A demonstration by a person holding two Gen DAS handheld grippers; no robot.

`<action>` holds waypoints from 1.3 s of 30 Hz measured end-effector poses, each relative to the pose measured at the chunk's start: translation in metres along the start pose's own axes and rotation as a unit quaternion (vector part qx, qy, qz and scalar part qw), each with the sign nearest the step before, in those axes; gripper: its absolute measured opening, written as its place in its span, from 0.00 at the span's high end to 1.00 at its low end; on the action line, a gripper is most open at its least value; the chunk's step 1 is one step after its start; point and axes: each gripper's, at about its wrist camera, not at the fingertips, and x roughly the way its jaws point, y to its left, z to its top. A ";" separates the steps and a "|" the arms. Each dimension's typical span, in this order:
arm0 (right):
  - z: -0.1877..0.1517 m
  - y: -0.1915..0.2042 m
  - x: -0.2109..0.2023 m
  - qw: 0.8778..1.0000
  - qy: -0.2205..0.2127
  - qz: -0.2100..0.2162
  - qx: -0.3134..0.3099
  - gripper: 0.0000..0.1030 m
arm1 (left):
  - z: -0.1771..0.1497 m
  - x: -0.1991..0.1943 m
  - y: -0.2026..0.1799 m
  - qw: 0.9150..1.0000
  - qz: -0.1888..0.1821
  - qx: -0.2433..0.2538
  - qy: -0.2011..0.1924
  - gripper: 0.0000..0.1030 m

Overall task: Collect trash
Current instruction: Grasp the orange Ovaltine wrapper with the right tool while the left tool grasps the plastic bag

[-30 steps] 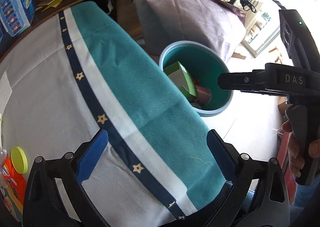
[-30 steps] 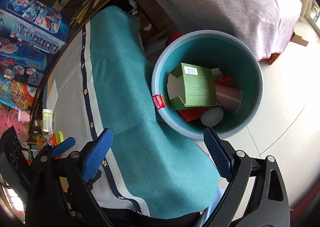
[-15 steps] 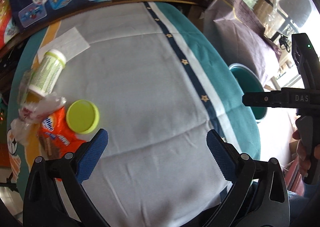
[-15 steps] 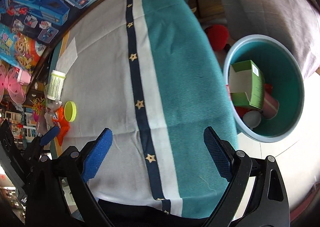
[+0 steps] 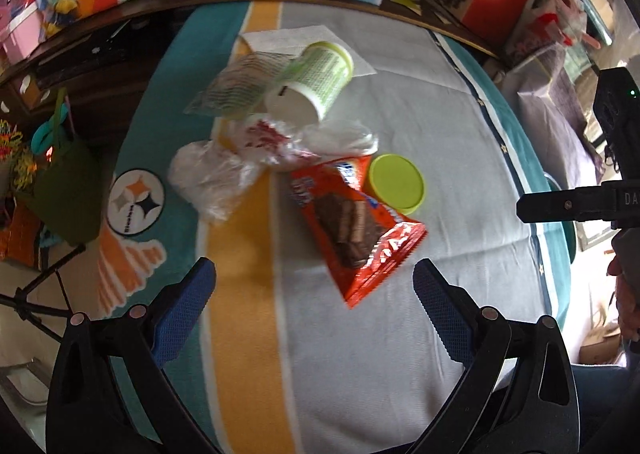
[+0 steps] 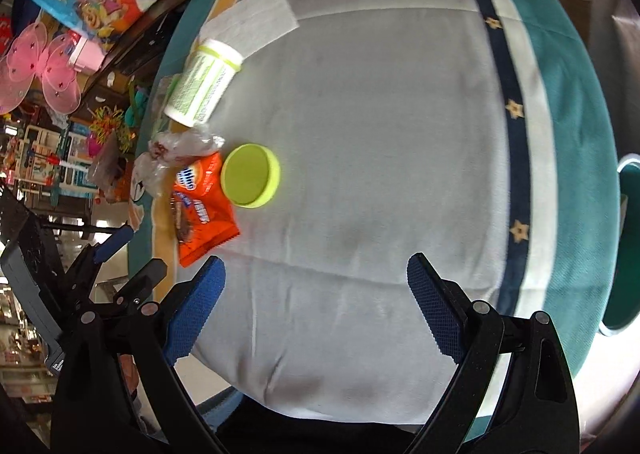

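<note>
Orange wrapper (image 5: 356,225) lies flat on the cloth-covered bench (image 5: 400,334), just ahead of the left gripper (image 5: 314,294), whose jaws stand wide apart and empty. It looks aimed there, so the wrapper is probably its pick. Touching the wrapper's right edge is a green lid (image 5: 396,182); beyond it sit crumpled plastic (image 5: 224,173), a tipped tub (image 5: 312,83) and a paper sheet (image 5: 280,38), all bunched together within one reach.

The right gripper (image 6: 316,302) is likewise spread and holds nothing; the pile lies ahead and to its left, well apart. Only its view shows the bin (image 6: 626,246), a teal rim off the bench edge to its right, where the trash should go. Only the left view shows the wrapper's printed face and a hand (image 5: 626,290) on the right handle.
</note>
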 end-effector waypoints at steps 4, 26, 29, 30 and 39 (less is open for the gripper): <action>0.010 0.040 0.018 0.999 0.007 0.014 -0.035 0.14 | -0.005 -0.006 0.027 1.000 0.002 -0.017 -0.006 0.04; 0.025 0.110 0.089 0.992 0.057 -0.025 -0.106 0.72 | -0.005 -0.003 0.086 1.000 0.020 -0.017 -0.005 0.04; 0.020 0.102 0.080 0.994 0.058 -0.005 -0.097 0.84 | 0.007 0.002 0.088 1.000 0.023 -0.005 -0.007 0.04; 0.018 0.100 0.076 0.994 0.056 -0.003 -0.094 0.84 | 0.013 0.005 0.087 1.000 0.022 0.002 -0.009 0.04; 0.004 0.063 0.040 0.998 0.035 0.022 -0.047 0.85 | 0.052 0.043 0.059 0.996 0.022 0.086 -0.007 0.04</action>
